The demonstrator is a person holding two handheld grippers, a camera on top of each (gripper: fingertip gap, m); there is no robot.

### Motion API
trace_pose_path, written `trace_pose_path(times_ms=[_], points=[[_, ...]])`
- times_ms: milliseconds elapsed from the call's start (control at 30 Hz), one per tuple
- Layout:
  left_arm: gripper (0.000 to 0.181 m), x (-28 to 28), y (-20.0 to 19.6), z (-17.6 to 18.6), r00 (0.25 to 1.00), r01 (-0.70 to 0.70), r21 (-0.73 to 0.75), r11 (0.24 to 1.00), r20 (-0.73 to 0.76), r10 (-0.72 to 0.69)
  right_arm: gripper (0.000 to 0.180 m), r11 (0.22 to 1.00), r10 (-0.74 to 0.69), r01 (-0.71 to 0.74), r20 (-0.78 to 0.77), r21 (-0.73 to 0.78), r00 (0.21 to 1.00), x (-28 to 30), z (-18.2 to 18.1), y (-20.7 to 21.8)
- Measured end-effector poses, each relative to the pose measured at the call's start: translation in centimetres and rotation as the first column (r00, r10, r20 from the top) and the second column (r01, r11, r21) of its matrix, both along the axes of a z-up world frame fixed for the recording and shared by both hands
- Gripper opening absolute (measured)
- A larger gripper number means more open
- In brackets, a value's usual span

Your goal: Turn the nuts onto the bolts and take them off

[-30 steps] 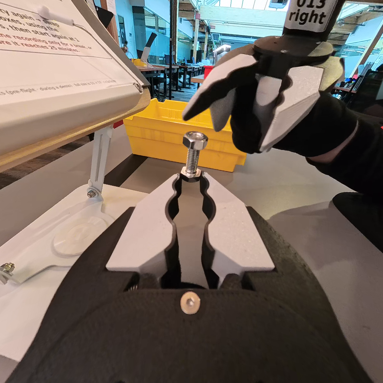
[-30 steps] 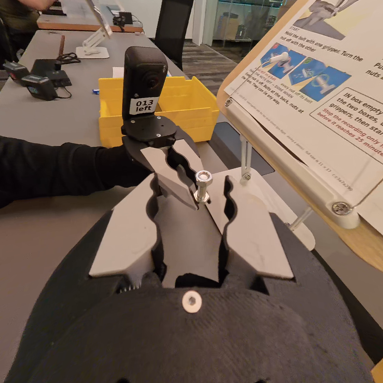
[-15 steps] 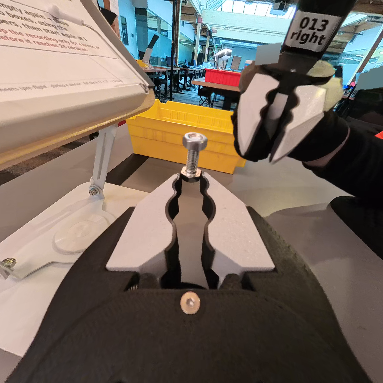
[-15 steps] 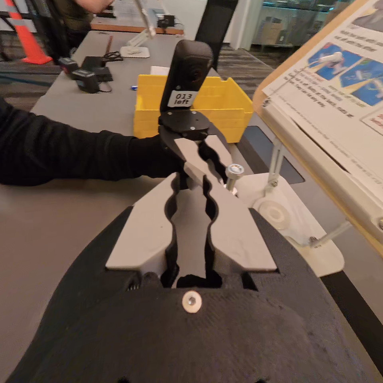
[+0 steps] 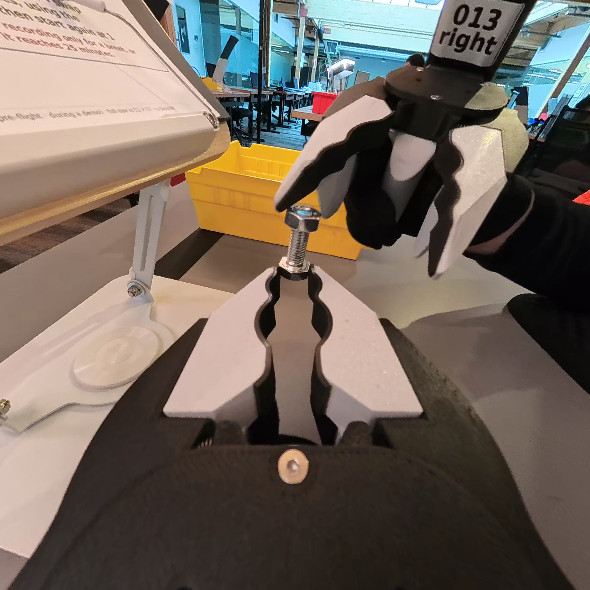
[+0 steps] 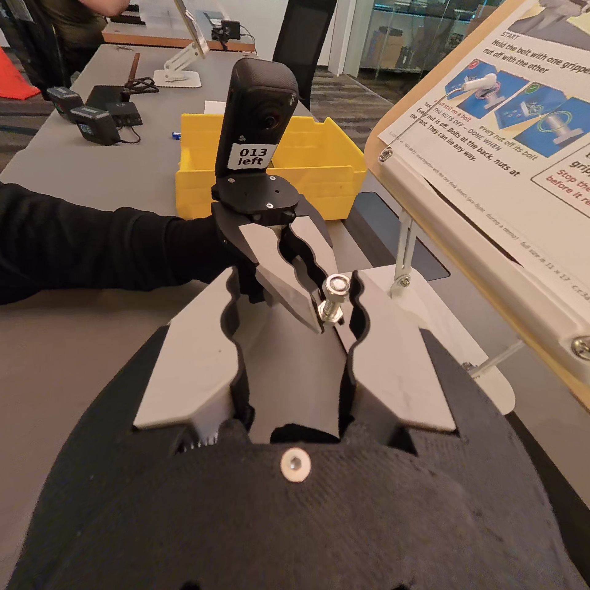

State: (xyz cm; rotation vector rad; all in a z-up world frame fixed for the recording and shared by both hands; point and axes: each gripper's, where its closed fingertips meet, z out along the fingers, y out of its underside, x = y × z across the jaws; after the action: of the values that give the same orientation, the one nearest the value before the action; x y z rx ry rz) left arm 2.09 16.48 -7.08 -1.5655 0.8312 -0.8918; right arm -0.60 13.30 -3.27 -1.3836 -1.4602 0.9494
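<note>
Half a second ago the right gripper (image 5: 357, 236) hung clenched up beside the bolt; now its jaws are spread wide and it has dropped so that one white fingertip (image 5: 287, 198) sits just above the bolt's hexagonal head.

That shiny threaded steel bolt (image 5: 297, 238) is the landmark: it stands upright, head uppermost, with the silver hexagonal nut (image 5: 294, 266) at its foot. The left gripper (image 5: 293, 274) has its jaws clamped on that nut, right at their tips, holding the whole assembly off the grey worktop (image 5: 415, 306). Behind the bolt stands a yellow plastic bin (image 5: 242, 198), and to the bolt's left a white instruction board on a white stand (image 5: 95, 95).

The step in hand looks like a regrip between turns: the nut is held fixed while the right gripper comes back to take the head for another twist. Which way the thread is being run cannot be told from this moment. Next, the right jaws should centre over the head, close squarely on its flats, and turn about the bolt's axis while the left grip stays firm, so the bolt does not tilt or slip free.
</note>
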Motion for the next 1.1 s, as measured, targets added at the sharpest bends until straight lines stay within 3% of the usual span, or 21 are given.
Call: trace_pose_path(times_ms=[167, 233, 367, 633, 733, 800, 967, 1100], points=[[0.016, 0.2, 0.0, 0.0, 1.0, 0.004, -0.005, 1.0, 0.01, -0.004, 0.036, 1.0, 0.027, -0.027, 0.001, -0.006, 1.0, 1.5, 0.3, -0.8], [0.016, 0.1, 0.0, 0.1, 1.0, 0.003, 0.001, 1.0, 0.002, -0.003, 0.059, 1.0, -0.015, 0.015, -0.015, 0.002, 1.0, 1.7, 0.6, 0.0], [0.016, 0.5, -0.4, 0.3, 1.0, 0.023, 0.002, 1.0, 0.01, -0.023, 0.08, 1.0, -0.023, 0.022, -0.044, -0.015, 0.999, 0.7, 0.8, 0.8], [0.016, 0.1, -0.1, 0.4, 0.999, 0.014, -0.013, 1.0, 0.035, -0.014, 0.077, 1.0, 0.025, -0.025, -0.004, -0.016, 1.0, -0.1, -0.8, -0.3], [0.016, -0.6, 0.3, 0.5, 0.998, -0.003, -0.03, 1.0, 0.063, 0.005, 0.066, 0.997, 0.07, -0.07, 0.001, -0.031, 0.998, 1.1, -0.7, -1.4], [0.016, -0.8, 0.3, 0.5, 0.998, -0.006, -0.027, 1.0, 0.056, 0.008, 0.059, 0.999, 0.023, -0.024, -0.025, -0.027, 0.999, 1.5, -0.2, -0.8], [0.016, 0.2, -0.1, 0.2, 0.999, 0.023, -0.033, 0.999, 0.042, -0.021, 0.081, 1.0, -0.006, 0.005, -0.047, -0.021, 0.999, 0.3, 0.2, 0.3], [0.016, 0.6, -0.2, 0.1, 0.999, 0.032, -0.041, 0.999, 0.041, -0.03, 0.083, 0.999, 0.027, -0.027, -0.026, -0.017, 0.999, -1.1, -0.6, 0.0]])
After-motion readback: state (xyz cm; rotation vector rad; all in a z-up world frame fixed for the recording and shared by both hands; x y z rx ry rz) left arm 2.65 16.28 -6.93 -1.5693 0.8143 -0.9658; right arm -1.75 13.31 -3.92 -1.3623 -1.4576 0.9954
